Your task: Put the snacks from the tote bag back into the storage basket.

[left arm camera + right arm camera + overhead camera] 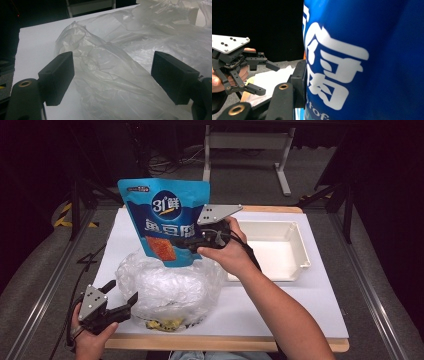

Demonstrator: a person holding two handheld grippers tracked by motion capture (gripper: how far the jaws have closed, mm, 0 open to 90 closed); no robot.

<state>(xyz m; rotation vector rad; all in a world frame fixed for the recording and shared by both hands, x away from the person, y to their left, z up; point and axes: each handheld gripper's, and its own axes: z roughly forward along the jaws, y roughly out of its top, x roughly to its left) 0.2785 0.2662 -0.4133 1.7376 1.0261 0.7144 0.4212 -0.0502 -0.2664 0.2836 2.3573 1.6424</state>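
Your right gripper (pixel 186 243) holds the blue snack pouch (pixel 165 220) upright, its jaws pinching the pouch's lower edge.

Your left gripper (pixel 120 299) has its jaws spread wide, with the crumpled clear plastic bag (pixel 120 75) lying on the white tabletop (pixel 310 295) between and just beyond them. A white tray (pixel 295 265) sits beside your right hand (pixel 227 252).

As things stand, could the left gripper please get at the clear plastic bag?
Probably yes: the left gripper is open beside the plastic bag, its fingers already straddling a fold, nothing between.
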